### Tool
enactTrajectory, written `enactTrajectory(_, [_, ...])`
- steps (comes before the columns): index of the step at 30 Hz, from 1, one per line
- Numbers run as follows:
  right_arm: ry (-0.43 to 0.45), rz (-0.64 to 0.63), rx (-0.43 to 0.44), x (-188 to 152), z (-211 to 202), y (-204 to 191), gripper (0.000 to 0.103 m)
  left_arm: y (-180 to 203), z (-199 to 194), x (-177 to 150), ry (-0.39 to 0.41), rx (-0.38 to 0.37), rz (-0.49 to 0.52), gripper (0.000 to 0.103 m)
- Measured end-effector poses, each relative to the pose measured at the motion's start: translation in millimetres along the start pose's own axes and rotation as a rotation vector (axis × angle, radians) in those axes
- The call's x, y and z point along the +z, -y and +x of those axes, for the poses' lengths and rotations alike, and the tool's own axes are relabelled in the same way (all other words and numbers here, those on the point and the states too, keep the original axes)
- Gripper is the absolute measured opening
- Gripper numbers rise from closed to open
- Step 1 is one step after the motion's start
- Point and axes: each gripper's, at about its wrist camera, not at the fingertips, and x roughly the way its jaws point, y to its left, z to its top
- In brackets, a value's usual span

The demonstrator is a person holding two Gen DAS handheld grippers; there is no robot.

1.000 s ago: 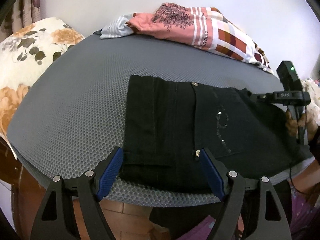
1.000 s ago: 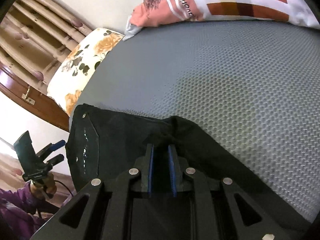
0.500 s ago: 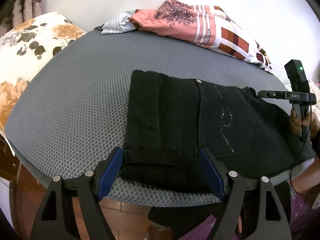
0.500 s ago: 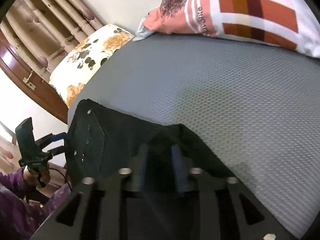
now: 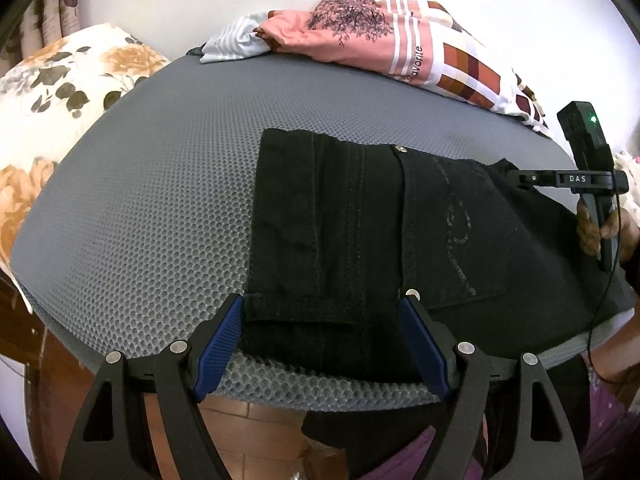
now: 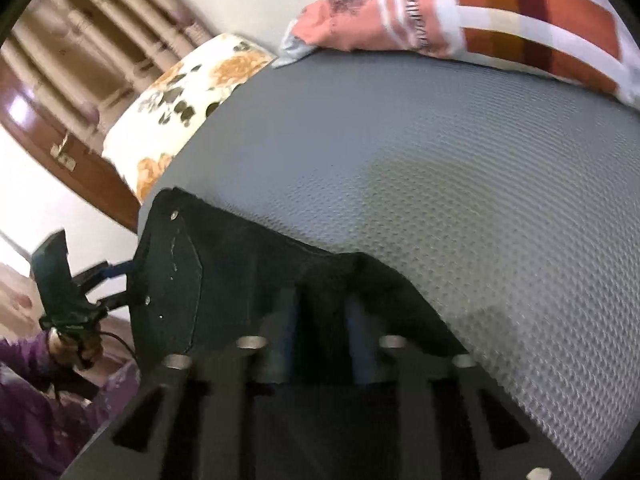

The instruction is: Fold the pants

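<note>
Spread over the bed as working ground: grey honeycomb mat (image 5: pixel 160 200), flat and textured, probably chosen to keep cloth from sliding. Pushed to the far edge by the wall, clear of the folding area: pink patterned cloth (image 5: pixel 380 40). Off to the left, floral pillow (image 5: pixel 60 92).

Lying on the mat toward its near edge: black pants (image 5: pixel 340 220), already doubled into a broad flat band running left to right, riveted back pocket facing up. Kept close to that edge, probably for easy reach from the standing side.

Left gripper (image 5: pixel 320 300) hovering low at the near left end of the pants. Jaws released and set wide, one blue pad at each side of the folded end, pressing on nothing. Seemingly spaced to take that whole width, or simply parked during the other hand's work.

Right gripper (image 6: pixel 324 320) at the opposite end, pointed down into the cloth. Jaws just been closing, with black fabric between them. View blurred, yet read as clenched on a ridge of the pants, pinched up into a small peak. Judged as the pick-up for the next fold, ready to lift that end and carry it toward the left one. Worth watching for: only the top layer caught, with the under layer left behind.
</note>
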Motion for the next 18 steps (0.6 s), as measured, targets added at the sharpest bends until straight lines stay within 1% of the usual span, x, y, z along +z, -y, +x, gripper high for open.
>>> enactTrajectory(3, [0.041,0.045,0.011,2,-6,6,0.008,-1,0,0,0.006,0.004,-0.002,0.079])
enactTrajectory(6, [0.109,0.074,-0.021,8,-15,8,0.007,-3,2,0,0.005,0.009,-0.006,0.079])
enactTrajectory(7, [0.118,0.081,-0.021,10,-15,10,0.007,-4,4,-1,0.001,0.009,-0.008,0.079])
enactTrajectory(10, [0.096,0.119,-0.041,11,-1,25,0.006,-5,8,-1,-0.022,0.007,-0.013,0.079])
enactTrajectory(12, [0.106,0.142,-0.038,11,3,31,0.005,-5,9,-2,-0.023,0.012,-0.009,0.079])
enactTrajectory(16, [0.121,0.115,-0.076,15,8,27,0.005,-5,10,-2,-0.021,0.012,-0.008,0.079])
enactTrajectory(18, [0.126,0.125,-0.066,14,9,30,0.006,-5,10,-2,-0.022,0.017,-0.003,0.079])
